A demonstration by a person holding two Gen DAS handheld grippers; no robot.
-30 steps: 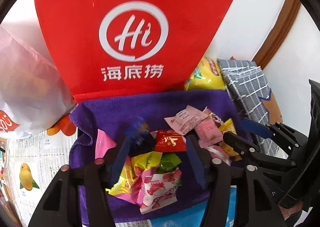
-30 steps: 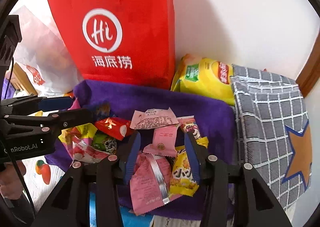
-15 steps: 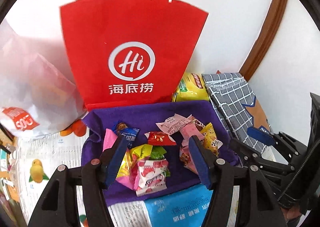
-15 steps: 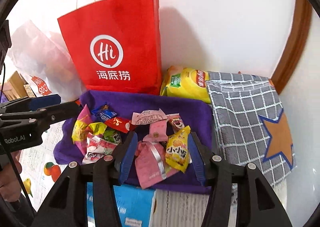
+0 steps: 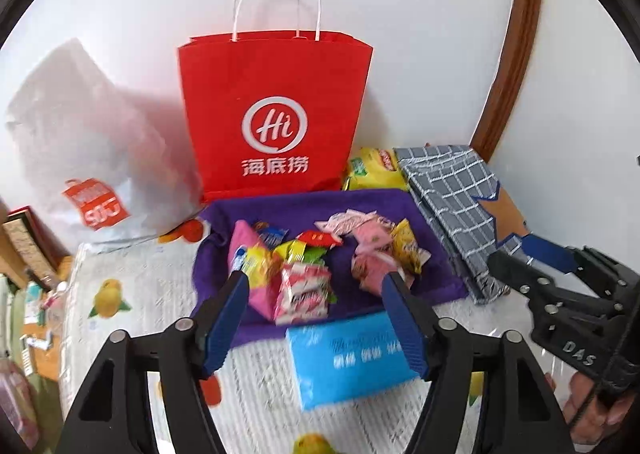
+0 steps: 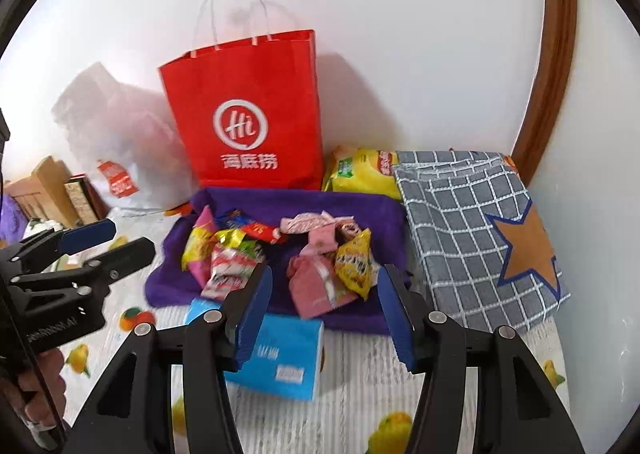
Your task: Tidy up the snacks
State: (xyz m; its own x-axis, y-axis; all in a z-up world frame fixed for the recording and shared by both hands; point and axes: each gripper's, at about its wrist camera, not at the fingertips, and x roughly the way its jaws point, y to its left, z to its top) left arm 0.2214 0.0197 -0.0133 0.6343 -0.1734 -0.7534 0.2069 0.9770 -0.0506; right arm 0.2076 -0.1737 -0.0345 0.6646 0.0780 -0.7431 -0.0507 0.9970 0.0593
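Observation:
Several small wrapped snacks lie in two heaps on a purple cloth (image 5: 320,202) (image 6: 360,210): a left heap (image 5: 296,274) (image 6: 224,254) and a right heap (image 5: 380,250) (image 6: 340,266). Behind the cloth a red paper bag (image 5: 276,114) (image 6: 244,114) stands upright against the wall. My left gripper (image 5: 315,278) (image 6: 130,237) hangs above the cloth's near edge, jaws opening, with nothing between them. To its right, my right gripper (image 6: 325,271) (image 5: 514,252) is also raised, its jaws opening and empty. A person's hands hold both tools.
A blue tissue pack (image 5: 348,358) (image 6: 280,354) lies just in front of the cloth. A yellow chips bag (image 5: 372,170) and a grey checked bag with a star (image 6: 472,222) sit at the right, a white plastic bag (image 5: 80,134) at the left. A fruit-print cover (image 5: 120,294) lies underneath.
Both grippers have pulled back and up from the snack heaps, and their jaws have widened. The snacks stayed on the cloth; the whole red bag and the tissue pack came into view.

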